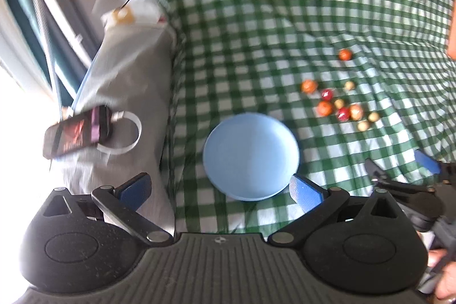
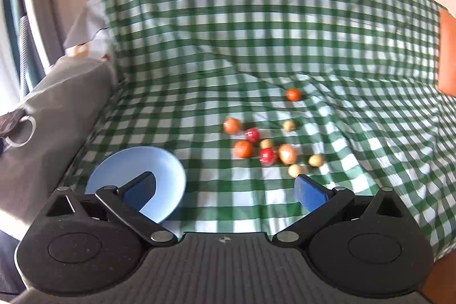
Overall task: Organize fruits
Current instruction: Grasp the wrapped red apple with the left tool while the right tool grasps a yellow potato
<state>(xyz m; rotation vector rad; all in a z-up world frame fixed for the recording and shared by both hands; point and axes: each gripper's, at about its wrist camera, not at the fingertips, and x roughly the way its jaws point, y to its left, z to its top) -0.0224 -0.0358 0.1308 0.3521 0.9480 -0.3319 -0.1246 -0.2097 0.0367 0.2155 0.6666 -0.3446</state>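
Note:
Several small fruits lie loose on a green checked cloth (image 2: 256, 33): orange ones (image 2: 243, 149), red ones (image 2: 268, 155) and small tan ones (image 2: 316, 160). One orange fruit (image 2: 293, 94) lies apart, farther back. An empty light blue bowl (image 1: 251, 155) sits left of the cluster and also shows in the right wrist view (image 2: 159, 161). My left gripper (image 1: 219, 187) is open, hovering in front of the bowl. My right gripper (image 2: 225, 190) is open and empty, in front of the fruits. The fruit cluster also shows in the left wrist view (image 1: 339, 107).
A grey cushion (image 1: 128, 70) lies left of the cloth, with a phone (image 1: 77, 131) and a white cable (image 1: 125, 133) on it. An orange object (image 2: 447, 47) stands at the far right. The right gripper's body (image 1: 410, 184) shows at the left view's right edge.

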